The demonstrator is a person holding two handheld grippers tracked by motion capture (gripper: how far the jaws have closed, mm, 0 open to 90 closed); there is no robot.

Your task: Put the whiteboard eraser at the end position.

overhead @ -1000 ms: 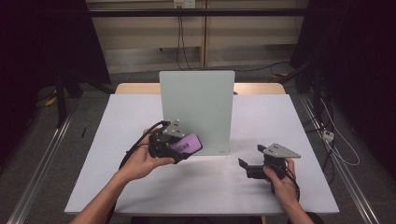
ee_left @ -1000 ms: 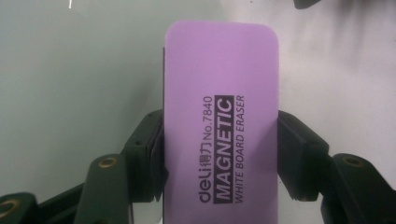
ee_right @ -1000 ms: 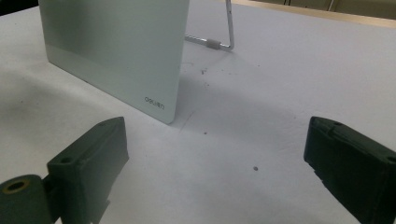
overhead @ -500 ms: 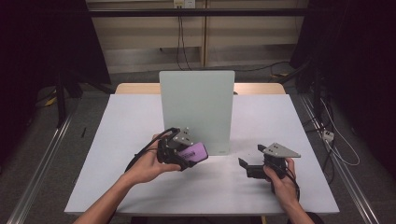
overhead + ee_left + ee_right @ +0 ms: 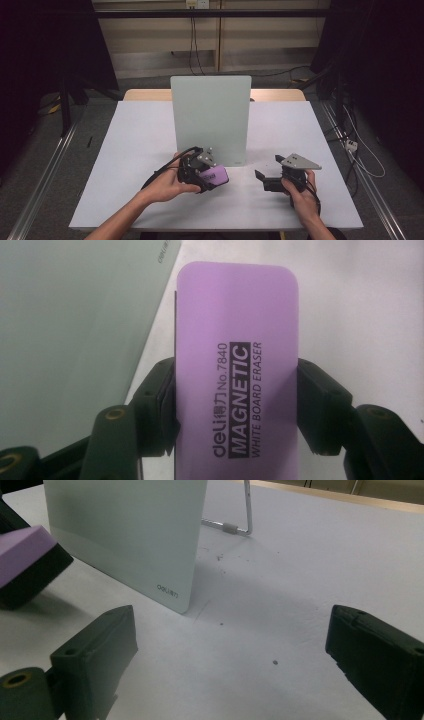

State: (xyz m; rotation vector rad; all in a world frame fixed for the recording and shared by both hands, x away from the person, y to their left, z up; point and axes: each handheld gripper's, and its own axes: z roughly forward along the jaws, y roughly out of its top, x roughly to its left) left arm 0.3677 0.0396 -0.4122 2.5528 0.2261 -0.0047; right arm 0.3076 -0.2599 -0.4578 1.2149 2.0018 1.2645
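A purple, round-cornered plastic whiteboard eraser (image 5: pixel 237 370) with a black underside, printed "MAGNETIC WHITE BOARD ERASER", is clamped across its width between the black jaws of the left gripper (image 5: pixel 202 172), the pads being pressed against both long edges. In the high view, the eraser (image 5: pixel 215 176) is seen held just above the white tabletop (image 5: pixel 135 150), close in front of the lower left corner of an upright pale-green glass board (image 5: pixel 210 117), which is propped on the table by a thin metal stand (image 5: pixel 245 510) visible behind it in the right gripper view. The eraser's purple top is tilted, its black base being seen from the side in that view (image 5: pixel 30 575), with a shadow cast on the table beneath.

The right gripper (image 5: pixel 272 180) is held low over the table to the right of the board, well apart from the eraser. Its jaws are spread wide, with bare tabletop between them.
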